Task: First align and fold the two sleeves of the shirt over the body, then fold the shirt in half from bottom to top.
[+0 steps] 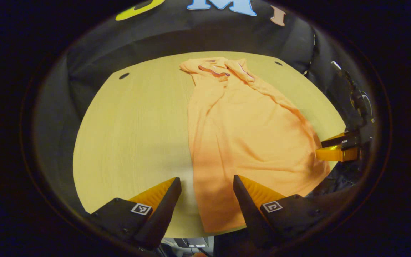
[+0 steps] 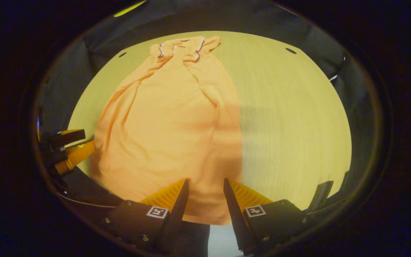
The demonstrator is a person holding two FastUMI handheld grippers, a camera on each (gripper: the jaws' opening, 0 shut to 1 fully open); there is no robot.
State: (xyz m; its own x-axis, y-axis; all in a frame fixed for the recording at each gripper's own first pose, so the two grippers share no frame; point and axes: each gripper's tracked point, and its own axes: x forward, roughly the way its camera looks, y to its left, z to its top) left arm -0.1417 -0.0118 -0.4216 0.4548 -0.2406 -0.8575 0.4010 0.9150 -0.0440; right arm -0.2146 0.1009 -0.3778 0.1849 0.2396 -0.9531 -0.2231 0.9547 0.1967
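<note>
**Both grippers poised at the hem**

We find the left gripper [image 1: 207,187] and right gripper [image 2: 205,189] parted, holding nothing — each hovering at a bottom corner of the orange knit polo shirt [image 1: 248,135]. It lies collar-away on the pale round wooden table [image 1: 134,135], sleeves folded in. Risk: uneven grips would skew the fold.

The left hand-held gripper [image 1: 207,184] and the right hand-held gripper [image 2: 205,185] both hang low with fingers spread apart.
</note>
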